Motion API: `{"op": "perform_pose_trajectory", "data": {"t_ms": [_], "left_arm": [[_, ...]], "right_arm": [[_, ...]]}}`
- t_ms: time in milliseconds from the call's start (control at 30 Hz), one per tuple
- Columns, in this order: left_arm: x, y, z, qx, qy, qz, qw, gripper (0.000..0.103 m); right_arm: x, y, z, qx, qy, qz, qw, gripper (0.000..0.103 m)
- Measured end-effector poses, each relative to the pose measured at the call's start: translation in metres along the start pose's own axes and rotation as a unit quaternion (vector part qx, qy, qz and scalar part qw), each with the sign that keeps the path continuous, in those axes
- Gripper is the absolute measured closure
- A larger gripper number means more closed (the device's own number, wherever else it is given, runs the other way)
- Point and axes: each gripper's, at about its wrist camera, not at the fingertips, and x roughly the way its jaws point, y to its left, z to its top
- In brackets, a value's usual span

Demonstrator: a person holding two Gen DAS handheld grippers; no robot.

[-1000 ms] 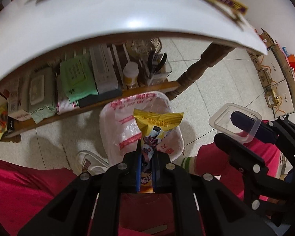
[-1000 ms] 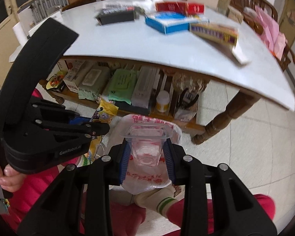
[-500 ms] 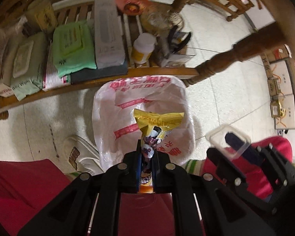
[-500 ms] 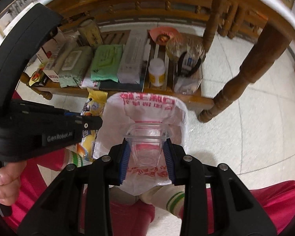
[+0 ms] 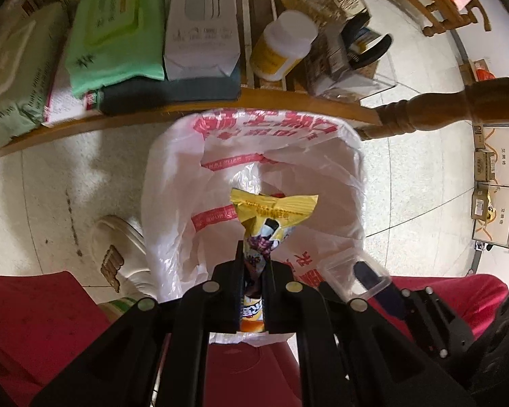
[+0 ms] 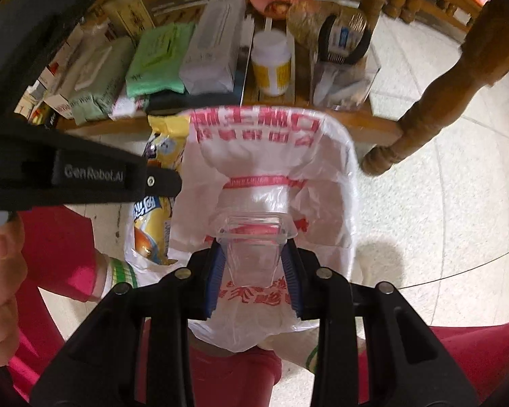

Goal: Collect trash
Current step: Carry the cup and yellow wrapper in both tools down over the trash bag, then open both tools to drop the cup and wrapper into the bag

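Observation:
A white plastic bag (image 5: 322, 183) with red print stands open on the floor between the person's legs; it also shows in the right wrist view (image 6: 325, 176). My left gripper (image 5: 254, 254) is shut on a yellow snack wrapper (image 5: 271, 213), held over the bag's mouth. My right gripper (image 6: 254, 254) is shut on a clear plastic cup (image 6: 252, 247), also over the bag's mouth. The cup (image 5: 346, 271) shows at the bag's right rim in the left wrist view. The wrapper (image 6: 156, 169) shows at the bag's left in the right wrist view.
A low wooden shelf (image 5: 288, 101) behind the bag holds wipe packs (image 5: 112, 30), a white box (image 5: 200, 23), a yellow-labelled bottle (image 5: 281, 47) and a clear holder (image 6: 342, 78). A table leg (image 6: 434, 101) stands right. Red trousers (image 5: 34, 322) and a shoe (image 5: 118, 247) flank the bag.
Both grippers have dropped from table height towards the bag, still holding wrapper and cup. The white tabletop has left view and the bag's mouth looms larger.

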Motion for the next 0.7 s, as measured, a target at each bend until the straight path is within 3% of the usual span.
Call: {"op": "perform_pose_trajectory", "data": {"t_ms": [233,567,633,700], "left_arm": [[0.027,0.006,0.013,-0.012,0.025,0.006,0.9996,0.095],[0.047,0.011,0.018,-0.011,0.047,0.023,0.9986,0.094],[0.048,0.014,0.019,-0.013,0.051,0.029,0.9982,0.091],[0.052,0.017,0.02,-0.02,0.058,0.029,0.9977,0.077]], "right_arm": [[0.03,-0.001,-0.002,0.007,0.035,0.008,0.999,0.071],[0.042,0.004,0.002,0.002,0.049,0.015,0.999,0.071],[0.043,0.002,0.001,0.002,0.05,0.019,0.999,0.071],[0.045,0.002,0.002,0.004,0.051,0.024,0.998,0.064]]}}
